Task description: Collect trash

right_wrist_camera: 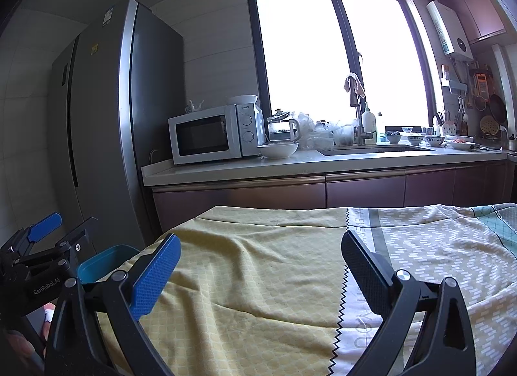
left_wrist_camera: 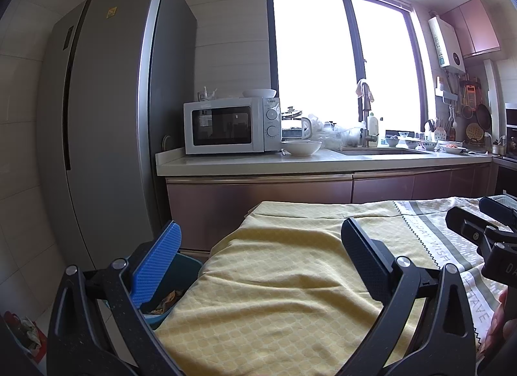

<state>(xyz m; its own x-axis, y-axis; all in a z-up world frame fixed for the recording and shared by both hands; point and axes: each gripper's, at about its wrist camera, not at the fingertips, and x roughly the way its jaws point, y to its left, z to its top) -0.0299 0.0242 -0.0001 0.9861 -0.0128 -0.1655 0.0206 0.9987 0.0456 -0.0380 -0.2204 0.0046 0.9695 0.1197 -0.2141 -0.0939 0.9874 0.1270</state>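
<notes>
I held my left gripper (left_wrist_camera: 258, 253) and right gripper (right_wrist_camera: 260, 263) spread wide and empty above the yellow tablecloth (left_wrist_camera: 274, 279). The teal bin (left_wrist_camera: 181, 279) sat low beside the table, just under my left gripper's blue finger, with what looked like scraps inside (half hidden).

One white box microwave (right_wrist_camera: 215, 134), one tall grey steel fridge (right_wrist_camera: 103, 123), two white bowls by the microwave, one teal plastic bin (right_wrist_camera: 103, 263), two open claws.
</notes>
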